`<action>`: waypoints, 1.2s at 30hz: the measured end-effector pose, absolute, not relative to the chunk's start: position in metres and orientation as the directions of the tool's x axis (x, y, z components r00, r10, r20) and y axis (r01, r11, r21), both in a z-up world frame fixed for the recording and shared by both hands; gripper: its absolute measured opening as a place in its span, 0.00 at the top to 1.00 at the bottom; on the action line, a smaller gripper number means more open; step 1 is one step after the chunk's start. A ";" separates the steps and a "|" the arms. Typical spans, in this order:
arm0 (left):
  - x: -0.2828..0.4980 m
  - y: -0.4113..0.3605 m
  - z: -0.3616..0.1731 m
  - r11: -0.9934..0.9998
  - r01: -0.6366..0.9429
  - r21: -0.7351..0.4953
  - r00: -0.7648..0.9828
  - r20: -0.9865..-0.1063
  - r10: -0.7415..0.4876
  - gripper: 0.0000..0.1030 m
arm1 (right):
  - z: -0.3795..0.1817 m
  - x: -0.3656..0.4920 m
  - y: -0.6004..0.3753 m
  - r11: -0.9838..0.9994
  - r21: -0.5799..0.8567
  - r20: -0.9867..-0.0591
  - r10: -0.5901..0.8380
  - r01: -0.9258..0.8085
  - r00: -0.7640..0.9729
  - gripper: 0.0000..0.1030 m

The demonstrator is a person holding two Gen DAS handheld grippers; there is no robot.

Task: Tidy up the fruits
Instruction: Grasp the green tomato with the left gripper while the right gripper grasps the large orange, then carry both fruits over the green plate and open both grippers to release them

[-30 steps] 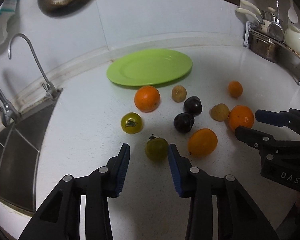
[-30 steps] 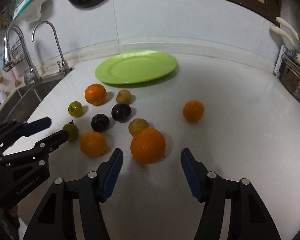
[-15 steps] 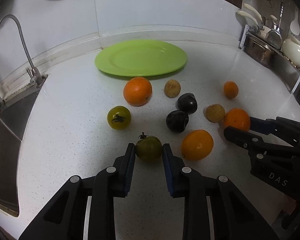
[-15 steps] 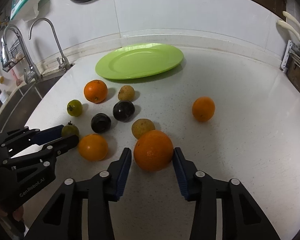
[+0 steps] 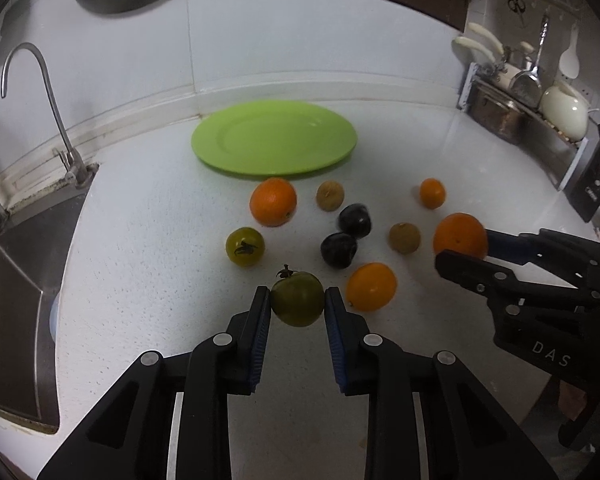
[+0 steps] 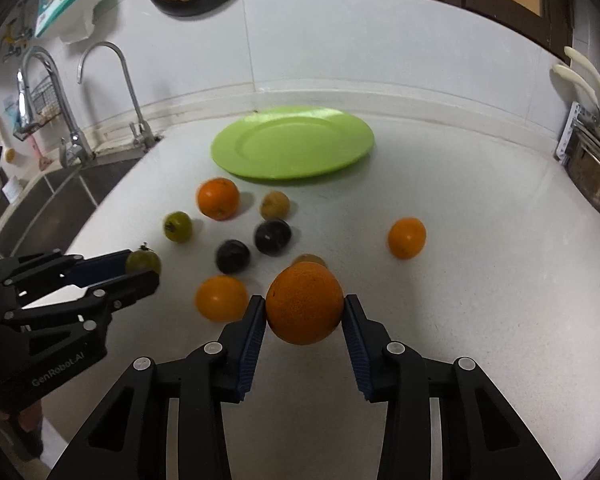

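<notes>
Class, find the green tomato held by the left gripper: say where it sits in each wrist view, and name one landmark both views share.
Left wrist view: the green tomato sits low at centre, clamped in the left gripper.
Right wrist view: the green tomato sits at the left, midway down, peeking out between that gripper's fingertips.
Shared landmark: the green plate, behind the fruit near the wall.

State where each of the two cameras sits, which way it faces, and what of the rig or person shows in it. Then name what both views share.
Left wrist: sits behind the left gripper, looks down its fingers at the green tomato it clamps; the right gripper enters from the right.
Right wrist: sits behind the right gripper, looks down at the clamped orange; the left gripper enters from the left.
Shared: the green plate, loose fruit, the white counter, both held fruits.
</notes>
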State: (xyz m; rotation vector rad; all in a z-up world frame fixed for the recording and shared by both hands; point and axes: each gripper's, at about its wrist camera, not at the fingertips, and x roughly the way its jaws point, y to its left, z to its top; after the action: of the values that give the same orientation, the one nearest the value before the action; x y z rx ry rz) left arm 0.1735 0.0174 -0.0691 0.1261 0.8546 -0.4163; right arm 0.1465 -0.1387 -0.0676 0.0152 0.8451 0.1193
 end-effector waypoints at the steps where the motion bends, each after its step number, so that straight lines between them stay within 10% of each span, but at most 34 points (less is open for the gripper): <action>1: 0.173 0.019 -0.066 0.911 0.408 -0.061 0.586 -0.748 -0.312 0.73 | -0.066 0.146 -0.139 0.993 0.067 -0.742 0.117 -0.101 0.660 0.61; 20: 0.222 0.013 -0.012 0.912 0.409 0.013 0.695 -0.652 -0.303 0.73 | -0.026 0.210 -0.141 0.967 0.157 -0.667 0.255 -0.203 0.700 0.61; 36: 0.328 -0.006 -0.031 0.900 0.436 -0.023 0.591 -0.747 -0.305 0.73 | -0.034 0.310 -0.136 0.966 0.114 -0.727 0.241 -0.233 0.643 0.61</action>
State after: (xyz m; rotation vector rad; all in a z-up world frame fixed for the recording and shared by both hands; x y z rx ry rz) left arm 0.3280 -0.0061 -0.0310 0.1690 0.8343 -0.4333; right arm 0.3100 -0.1363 -0.0340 0.0099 0.8292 0.2702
